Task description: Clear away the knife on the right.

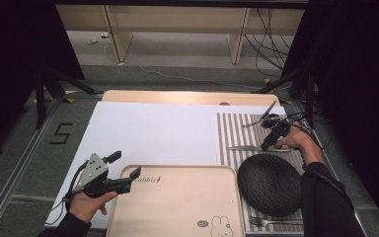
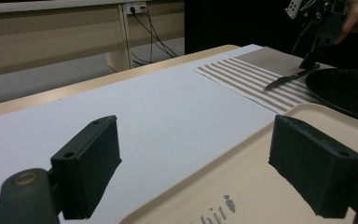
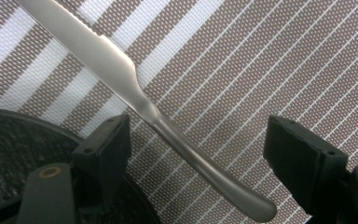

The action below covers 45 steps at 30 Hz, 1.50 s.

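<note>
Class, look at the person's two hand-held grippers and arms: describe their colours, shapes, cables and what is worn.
Both grippers are black, each with two blocky rectangular jaws that have small round holes in their faces. The left gripper carries a grey three-cornered plate on top, and a brass-coloured ring sits at a jaw's base. The right gripper trails thin black cables. Both forearms wear dark long sleeves.

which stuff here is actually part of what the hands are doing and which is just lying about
In play, judging by the tools:
- table knife, lying between the open jaws of the right tool
- beige tray, with the open left tool at its corner

Lying about:
- black plate
- fork near the table edge
- striped placemat
- white sheet
</note>
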Motion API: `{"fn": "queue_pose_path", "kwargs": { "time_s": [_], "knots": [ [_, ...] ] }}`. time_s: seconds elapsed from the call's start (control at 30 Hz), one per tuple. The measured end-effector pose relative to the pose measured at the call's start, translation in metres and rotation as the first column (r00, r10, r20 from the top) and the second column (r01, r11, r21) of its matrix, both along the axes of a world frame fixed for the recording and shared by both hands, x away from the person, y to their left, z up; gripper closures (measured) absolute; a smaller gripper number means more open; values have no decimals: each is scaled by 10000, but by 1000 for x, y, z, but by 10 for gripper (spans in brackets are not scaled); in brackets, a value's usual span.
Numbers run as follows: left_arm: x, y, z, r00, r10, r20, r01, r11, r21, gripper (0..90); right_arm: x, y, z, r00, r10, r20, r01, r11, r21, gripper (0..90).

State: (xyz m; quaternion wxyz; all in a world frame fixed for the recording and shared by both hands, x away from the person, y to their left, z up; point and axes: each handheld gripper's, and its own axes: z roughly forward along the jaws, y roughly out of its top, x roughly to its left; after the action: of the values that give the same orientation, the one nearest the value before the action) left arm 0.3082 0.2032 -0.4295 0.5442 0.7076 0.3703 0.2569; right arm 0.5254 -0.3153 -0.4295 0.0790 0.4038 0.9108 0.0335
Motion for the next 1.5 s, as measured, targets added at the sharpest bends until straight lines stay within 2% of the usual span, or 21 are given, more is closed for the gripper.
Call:
{"fn": "queue_pose_path", "kwargs": {
  "time_s": [0.27, 0.53, 0.83, 0.87, 1.0, 1.23, 1.47, 1.5],
  "knots": [
    [0, 0, 0, 10000, -2, 9, 2, 10000, -1, 158, 4, -1, -9, 9993, 35, -360, -48, 9993, -359, 252],
    [0, 0, 0, 10000, -14, 20, 14, 10000, 14, 158, 6, -2, -12, 9986, 27, -533, -51, 9990, -449, 272],
    [1, 0, 0, 10000, 7, 23, -7, 10000, 7, 158, 8, -3, -17, 9958, 208, -888, -266, 9976, -646, 305],
    [1, 0, 0, 10000, 7, 27, -7, 10000, 10, 158, 8, -4, -19, 9956, 397, -852, -453, 9968, -654, 310],
    [0, 0, 0, 10000, 22, 43, -21, 10000, -20, 158, 7, -3, -22, 9954, 265, -917, -331, 9969, -711, 354],
    [1, -1, 0, 10000, 16, 37, -16, 10000, -5, 158, 6, -2, -20, 9923, 682, -1034, -738, 9960, -512, 459],
    [0, -1, 0, 10000, 0, 30, 0, 10000, 6, 158, 6, 0, -20, 9882, 846, -1277, -913, 9947, -475, 558],
    [0, -1, 0, 10000, -1, 30, 1, 10000, 6, 158, 5, 1, -20, 9883, 731, -1336, -791, 9961, -399, 571]
  ]
}}
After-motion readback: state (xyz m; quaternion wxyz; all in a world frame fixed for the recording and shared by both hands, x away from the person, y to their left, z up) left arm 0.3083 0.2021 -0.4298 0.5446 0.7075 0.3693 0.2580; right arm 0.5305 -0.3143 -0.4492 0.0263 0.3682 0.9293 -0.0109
